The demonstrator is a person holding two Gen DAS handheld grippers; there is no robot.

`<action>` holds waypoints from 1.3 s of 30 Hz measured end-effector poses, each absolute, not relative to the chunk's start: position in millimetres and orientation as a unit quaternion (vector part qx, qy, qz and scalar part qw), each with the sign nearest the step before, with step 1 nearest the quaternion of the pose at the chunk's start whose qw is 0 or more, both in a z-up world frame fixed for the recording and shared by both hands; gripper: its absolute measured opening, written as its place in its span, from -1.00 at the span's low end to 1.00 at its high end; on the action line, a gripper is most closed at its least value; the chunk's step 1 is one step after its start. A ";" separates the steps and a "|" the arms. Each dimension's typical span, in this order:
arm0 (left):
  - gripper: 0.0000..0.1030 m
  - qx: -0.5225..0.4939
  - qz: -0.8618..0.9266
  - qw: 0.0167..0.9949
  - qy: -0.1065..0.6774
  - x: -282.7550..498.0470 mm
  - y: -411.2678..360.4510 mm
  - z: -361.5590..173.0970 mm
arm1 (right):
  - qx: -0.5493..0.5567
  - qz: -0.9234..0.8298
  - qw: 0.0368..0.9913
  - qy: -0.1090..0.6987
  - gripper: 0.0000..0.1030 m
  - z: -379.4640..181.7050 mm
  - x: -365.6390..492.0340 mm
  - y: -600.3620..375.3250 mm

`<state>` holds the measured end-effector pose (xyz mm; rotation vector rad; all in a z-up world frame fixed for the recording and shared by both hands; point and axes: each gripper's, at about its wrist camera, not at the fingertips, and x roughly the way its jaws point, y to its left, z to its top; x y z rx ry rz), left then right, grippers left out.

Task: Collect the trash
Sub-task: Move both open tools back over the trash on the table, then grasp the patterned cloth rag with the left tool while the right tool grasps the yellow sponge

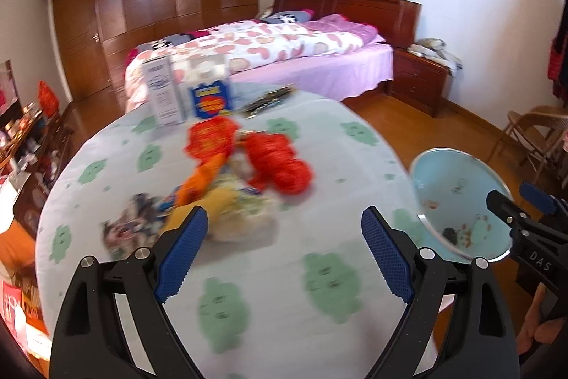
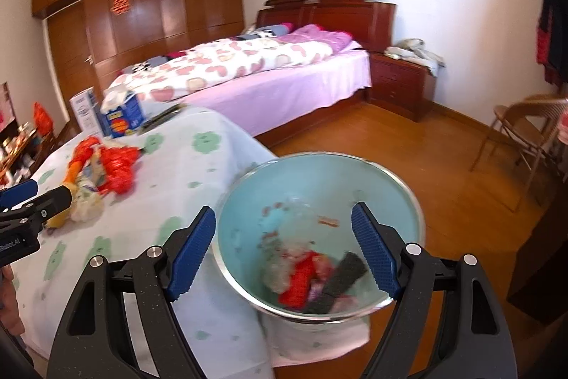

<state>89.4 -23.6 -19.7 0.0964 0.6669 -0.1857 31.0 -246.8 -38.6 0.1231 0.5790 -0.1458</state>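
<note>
A pile of trash lies on the round table [image 1: 248, 272]: red crumpled wrappers [image 1: 280, 162], an orange wrapper [image 1: 202, 180] and a pale yellowish bag [image 1: 241, 212]. My left gripper [image 1: 284, 251] is open just short of the pile. A light blue bin [image 2: 319, 190] with a metal rim stands beside the table edge and holds some trash [image 2: 309, 276]. My right gripper [image 2: 284, 254] is open above the bin, its fingers either side of it. The bin also shows in the left wrist view [image 1: 458, 194], as does the pile in the right wrist view [image 2: 103, 169].
A white carton [image 1: 163, 91], a blue box [image 1: 211, 95] and a dark wrapper [image 1: 269, 98] stand at the table's far side. A bed [image 2: 269, 70], nightstand [image 2: 401, 80], wardrobe [image 1: 159, 2] and folding chair [image 2: 525, 137] surround wooden floor. Cluttered shelves [image 1: 25, 144] are left.
</note>
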 end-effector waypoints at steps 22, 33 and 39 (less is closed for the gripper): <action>0.66 -0.037 0.041 0.934 0.352 92.4 130.8 -40.8 | 0.041 0.022 0.955 0.294 0.37 -28.0 62.0 -151.8; 0.60 -0.029 0.052 0.928 0.369 120.8 137.4 -54.4 | 0.028 0.070 0.948 0.310 0.23 -29.8 83.1 -99.7; 0.56 -0.023 0.047 0.921 0.385 141.8 127.7 -61.0 | 0.028 0.075 0.946 0.314 0.20 -30.8 89.8 -88.2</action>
